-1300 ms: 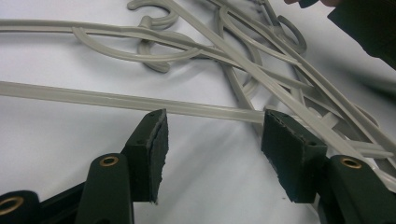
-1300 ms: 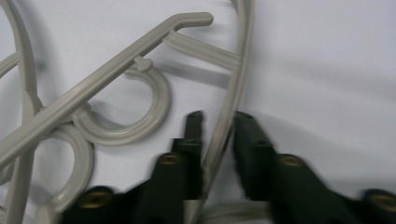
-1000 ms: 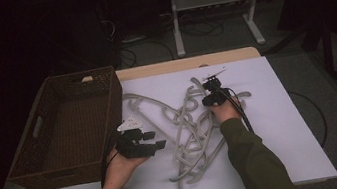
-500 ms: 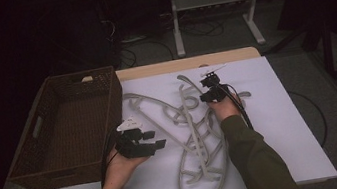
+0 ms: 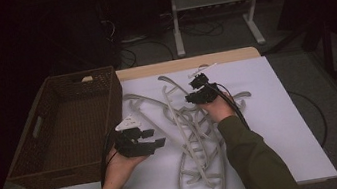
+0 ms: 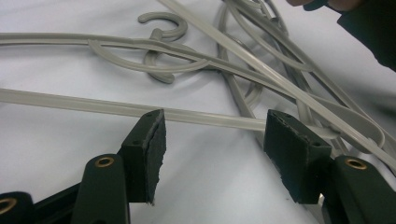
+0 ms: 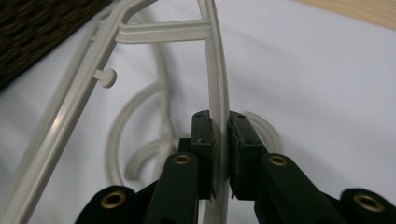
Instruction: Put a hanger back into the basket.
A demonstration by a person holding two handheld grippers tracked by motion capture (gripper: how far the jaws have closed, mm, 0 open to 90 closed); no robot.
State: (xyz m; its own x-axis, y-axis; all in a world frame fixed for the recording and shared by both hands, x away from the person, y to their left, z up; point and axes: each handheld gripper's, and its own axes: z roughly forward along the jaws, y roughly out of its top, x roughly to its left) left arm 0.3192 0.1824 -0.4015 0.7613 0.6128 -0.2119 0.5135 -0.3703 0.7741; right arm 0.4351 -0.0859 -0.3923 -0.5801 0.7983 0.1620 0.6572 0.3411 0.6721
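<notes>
Both tongs sit over the white sheet (image 5: pixel 280 108) as I watch from the high view: my left gripper (image 5: pixel 159 142) hangs near the front left, just right of the brown wicker basket (image 5: pixel 68 127), its jaws standing apart with nothing between them. My right gripper (image 5: pixel 196 96) is farther back, near the middle of the sheet, over the tangle of grey plastic hangers (image 5: pixel 190 136). From here I cannot tell how its jaws stand. The hangers lie heaped and crossed from the far middle of the sheet down to its near edge, between my two forearms.

From the left gripper view, the left gripper (image 6: pixel 215 140) has its two black pads wide apart above bare white sheet (image 6: pixel 56 140). A straight grey hanger bar (image 6: pixel 93 106) runs left to right just beyond the pad tips, not touched by either. Beyond it more hangers (image 6: pixel 261 70) overlap, one hook (image 6: pixel 163 25) curling at the far side.

From the right gripper view, the right gripper (image 7: pixel 220 154) is clamped on one curved hanger arm (image 7: pixel 217 79), both pads pressing its sides; the jaws have just been closing onto it. That arm rises away from the pads to a crossbar (image 7: pixel 163 31). The basket (image 7: pixel 32 28) shows at the far left corner.
</notes>
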